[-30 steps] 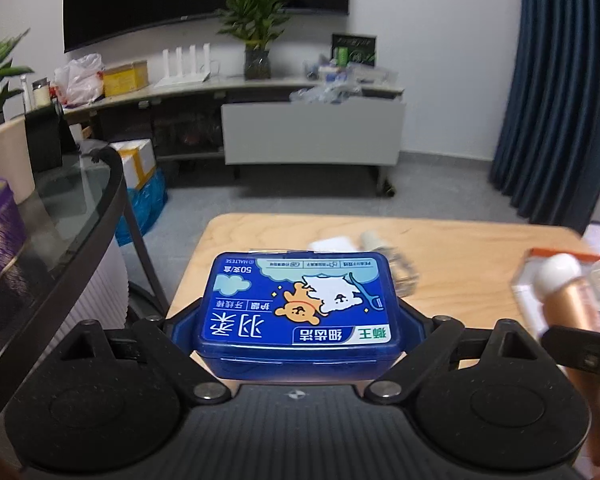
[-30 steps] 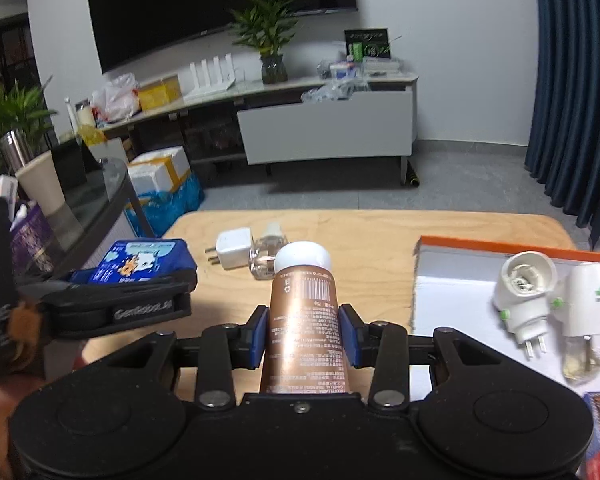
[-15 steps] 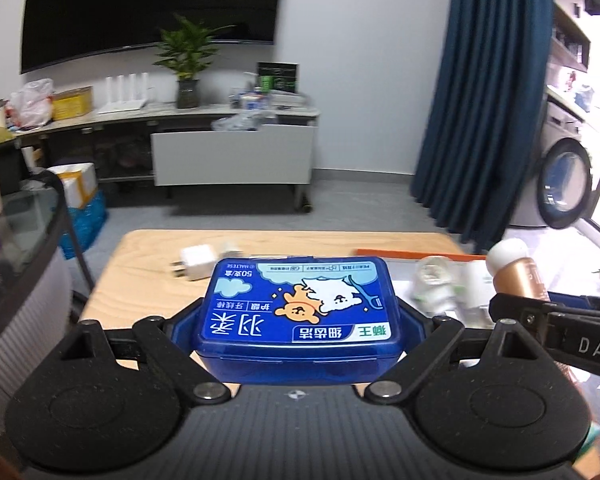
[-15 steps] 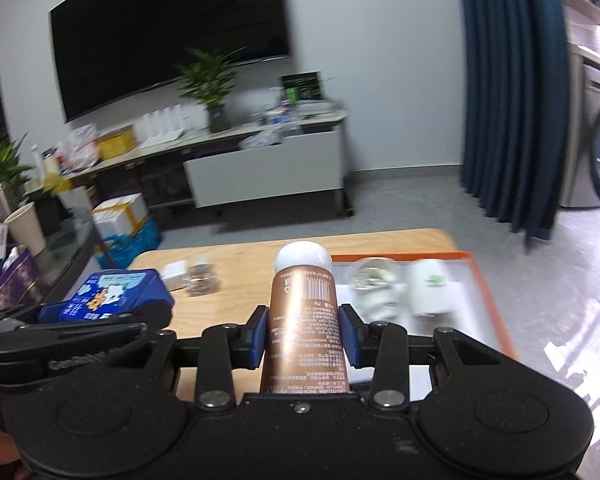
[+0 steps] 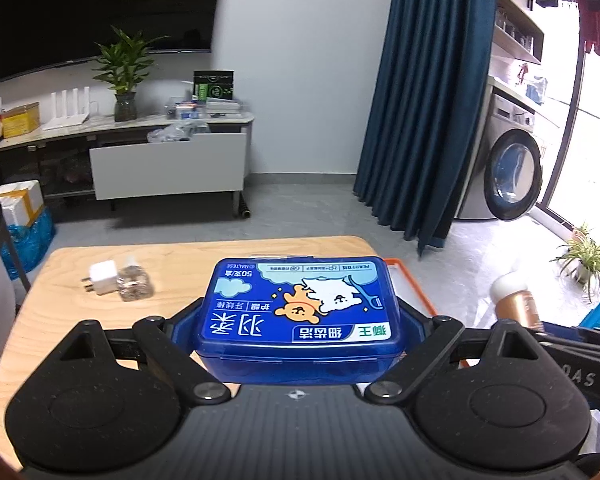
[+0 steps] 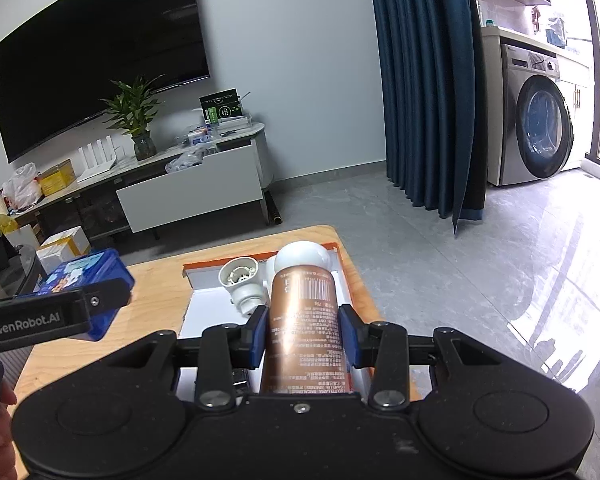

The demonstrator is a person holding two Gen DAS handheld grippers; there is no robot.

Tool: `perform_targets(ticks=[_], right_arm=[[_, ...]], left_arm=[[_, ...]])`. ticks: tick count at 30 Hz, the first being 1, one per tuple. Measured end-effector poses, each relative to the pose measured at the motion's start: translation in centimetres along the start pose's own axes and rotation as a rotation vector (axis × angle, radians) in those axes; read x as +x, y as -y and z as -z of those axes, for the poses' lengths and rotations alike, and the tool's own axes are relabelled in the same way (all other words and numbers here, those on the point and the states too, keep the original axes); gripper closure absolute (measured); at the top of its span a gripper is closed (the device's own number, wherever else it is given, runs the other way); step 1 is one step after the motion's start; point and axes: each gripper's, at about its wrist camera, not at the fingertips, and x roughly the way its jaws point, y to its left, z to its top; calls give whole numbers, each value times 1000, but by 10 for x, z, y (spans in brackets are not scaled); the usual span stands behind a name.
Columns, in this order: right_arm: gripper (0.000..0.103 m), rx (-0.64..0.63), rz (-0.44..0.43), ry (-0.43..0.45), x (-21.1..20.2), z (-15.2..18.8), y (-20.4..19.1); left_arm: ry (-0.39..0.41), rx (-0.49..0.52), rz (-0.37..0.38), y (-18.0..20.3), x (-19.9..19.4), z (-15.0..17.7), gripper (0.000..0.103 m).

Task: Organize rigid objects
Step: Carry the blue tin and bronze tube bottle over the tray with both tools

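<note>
Bottle (image 6: 302, 312) clamped in right tongs (image 6: 303, 334), long axis pointing up-frame, tray (image 6: 204, 300) directly beneath; left tongs (image 5: 298, 334) gripping blue box (image 5: 300, 306).

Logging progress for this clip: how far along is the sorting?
Done: a white plug-in unit already lies in the orange-rimmed tray. In hand: the left tool grips the blue floss box, the right tool the copper bottle. Left: a white charger and small clear bottle on the table.

Glossy plastic box (image 5: 300, 308) — coppery sheen bottle (image 6: 305, 328) — matt wood table (image 5: 172, 264)
</note>
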Motion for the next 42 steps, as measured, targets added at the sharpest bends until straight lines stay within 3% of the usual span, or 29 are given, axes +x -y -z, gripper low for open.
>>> perform_targets(ticks=[42], right_arm=[[56, -96, -34, -42, 6, -9, -16]], left_arm=[[-18, 8, 2, 15, -6, 8, 9]])
